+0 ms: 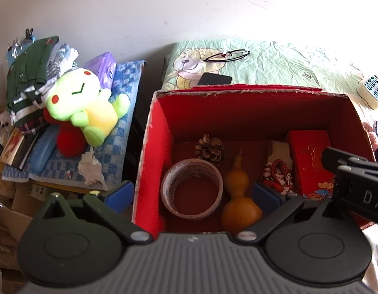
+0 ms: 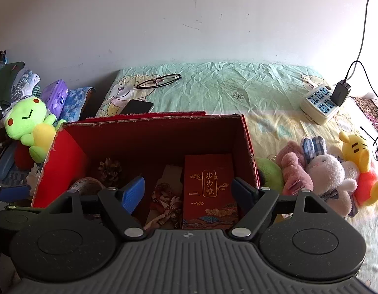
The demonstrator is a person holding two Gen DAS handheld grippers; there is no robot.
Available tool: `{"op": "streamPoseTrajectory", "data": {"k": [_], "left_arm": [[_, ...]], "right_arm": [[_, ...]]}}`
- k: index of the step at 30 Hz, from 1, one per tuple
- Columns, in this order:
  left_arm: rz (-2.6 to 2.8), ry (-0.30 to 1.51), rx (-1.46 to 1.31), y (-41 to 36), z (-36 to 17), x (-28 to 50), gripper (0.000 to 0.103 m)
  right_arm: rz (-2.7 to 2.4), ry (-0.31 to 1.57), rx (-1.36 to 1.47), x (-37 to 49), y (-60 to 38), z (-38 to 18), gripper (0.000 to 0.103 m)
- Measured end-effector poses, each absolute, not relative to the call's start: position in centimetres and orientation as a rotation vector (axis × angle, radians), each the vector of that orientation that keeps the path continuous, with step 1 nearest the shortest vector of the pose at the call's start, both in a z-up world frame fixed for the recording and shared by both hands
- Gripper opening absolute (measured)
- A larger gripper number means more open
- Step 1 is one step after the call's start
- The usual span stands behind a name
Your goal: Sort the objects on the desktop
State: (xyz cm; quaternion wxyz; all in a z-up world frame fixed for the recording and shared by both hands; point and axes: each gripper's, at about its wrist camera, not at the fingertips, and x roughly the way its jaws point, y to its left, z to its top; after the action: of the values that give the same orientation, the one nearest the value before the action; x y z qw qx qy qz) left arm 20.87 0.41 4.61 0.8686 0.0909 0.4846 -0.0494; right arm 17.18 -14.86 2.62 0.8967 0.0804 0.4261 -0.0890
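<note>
The open red cardboard box point(image 1: 162, 132) stands on the wrinkled green cartoon bedsheet point(image 2: 238, 85), its torn rim level with both tools. Inside lie a brown tape roll point(image 1: 192, 191), an orange gourd point(image 1: 239, 196), a pinecone point(image 1: 209, 149) and a red printed gift carton point(image 2: 209, 188), with bare floor between them. The left gripper point(image 1: 192, 196) straddles the left wall, released and empty; the right gripper point(image 2: 189, 191) gapes empty over the carton. Only the right wrist view shows the plush toys point(image 2: 328, 171) beside the right wall.
</note>
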Motion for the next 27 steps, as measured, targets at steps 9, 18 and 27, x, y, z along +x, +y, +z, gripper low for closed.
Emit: {"op": "streamPoseTrajectory", "data": {"k": [9,18,27], "left_arm": [[-0.087,1.021,0.19,0.0,3.9,21.7,0.102],[-0.097,1.051,0.175,0.0,2.7,22.5,0.102],[-0.109,1.091,0.156,0.0,1.6,22.8,0.102]], "right_arm": [[-0.17,0.909,0.213,17.9,-15.6,1.8,0.08],[-0.166,0.936,0.234,18.5,-16.0,1.0,0.08],[-0.152,0.958,0.229,18.7,-15.8,0.5,0.08]]}}
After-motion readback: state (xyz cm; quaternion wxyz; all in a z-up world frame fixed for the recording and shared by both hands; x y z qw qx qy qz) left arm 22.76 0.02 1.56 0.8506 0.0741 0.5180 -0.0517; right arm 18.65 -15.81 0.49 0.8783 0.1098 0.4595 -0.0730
